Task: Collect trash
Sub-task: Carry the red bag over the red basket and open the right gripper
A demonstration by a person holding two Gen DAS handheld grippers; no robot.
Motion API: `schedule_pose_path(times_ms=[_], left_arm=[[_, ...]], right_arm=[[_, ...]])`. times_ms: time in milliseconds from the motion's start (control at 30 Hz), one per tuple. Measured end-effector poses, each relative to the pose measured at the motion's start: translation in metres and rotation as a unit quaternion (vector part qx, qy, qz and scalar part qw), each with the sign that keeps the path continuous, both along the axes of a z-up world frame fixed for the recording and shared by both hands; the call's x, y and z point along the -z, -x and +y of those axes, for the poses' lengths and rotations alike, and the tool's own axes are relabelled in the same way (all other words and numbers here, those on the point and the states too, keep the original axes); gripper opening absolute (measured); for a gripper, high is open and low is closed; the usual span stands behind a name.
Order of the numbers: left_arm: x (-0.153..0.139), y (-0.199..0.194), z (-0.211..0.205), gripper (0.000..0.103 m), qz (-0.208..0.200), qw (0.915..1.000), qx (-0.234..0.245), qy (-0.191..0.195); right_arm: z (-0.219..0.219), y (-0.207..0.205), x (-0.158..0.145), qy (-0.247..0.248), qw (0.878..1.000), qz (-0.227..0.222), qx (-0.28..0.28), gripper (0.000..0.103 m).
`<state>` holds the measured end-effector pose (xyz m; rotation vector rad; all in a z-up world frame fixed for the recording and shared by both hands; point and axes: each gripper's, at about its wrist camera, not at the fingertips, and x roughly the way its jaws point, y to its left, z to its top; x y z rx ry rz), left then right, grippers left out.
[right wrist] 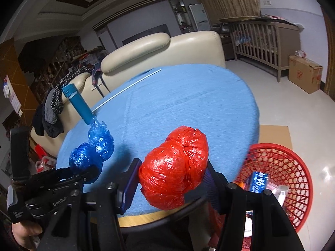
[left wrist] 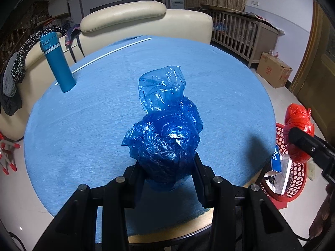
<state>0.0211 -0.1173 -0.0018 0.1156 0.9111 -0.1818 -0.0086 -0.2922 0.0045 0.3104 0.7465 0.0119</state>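
Blue plastic bag [left wrist: 165,138], knotted into a crumpled bundle, sits clamped between the 2 fingers of the left gripper [left wrist: 167,167], held above the near part of the round table [left wrist: 83,125] with its light-blue cloth; the bag's loose top stands up toward the far side. Red plastic bag [right wrist: 174,167], also tied into a tight bundle, is pinched between the 2 fingers of the right gripper [right wrist: 173,179], held over the near right edge of the table; in the left wrist view it shows at the right, above the basket, with 1 black finger across it. Red mesh basket [right wrist: 293,167] stands on the floor just beside the table's right edge, below and right of the red bag; inside lie a blue-and-white packet [right wrist: 258,181] and other scraps too small to name. Teal flask [left wrist: 57,62] stands upright at the far left of the table, touching a thin white rod [left wrist: 113,51] that lies along the far edge. Cream sofa [left wrist: 129,18] stands beyond the table; dark clothes [left wrist: 12,79] hang over its left arm. Cardboard box [left wrist: 274,70] rests on the floor at the far right, near a slatted wooden crib [left wrist: 240,35].
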Motion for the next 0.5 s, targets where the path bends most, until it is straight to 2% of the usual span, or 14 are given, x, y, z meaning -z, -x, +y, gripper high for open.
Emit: schedule_pose_path(times_ms=[500], left_arm=[[0.0, 0.006, -0.015, 0.043, -0.001, 0.9997, 0.023, -0.011]], right_arm=[[-0.021, 0.02, 0.0, -0.006, 1.0, -0.002, 0.031, 0.061]])
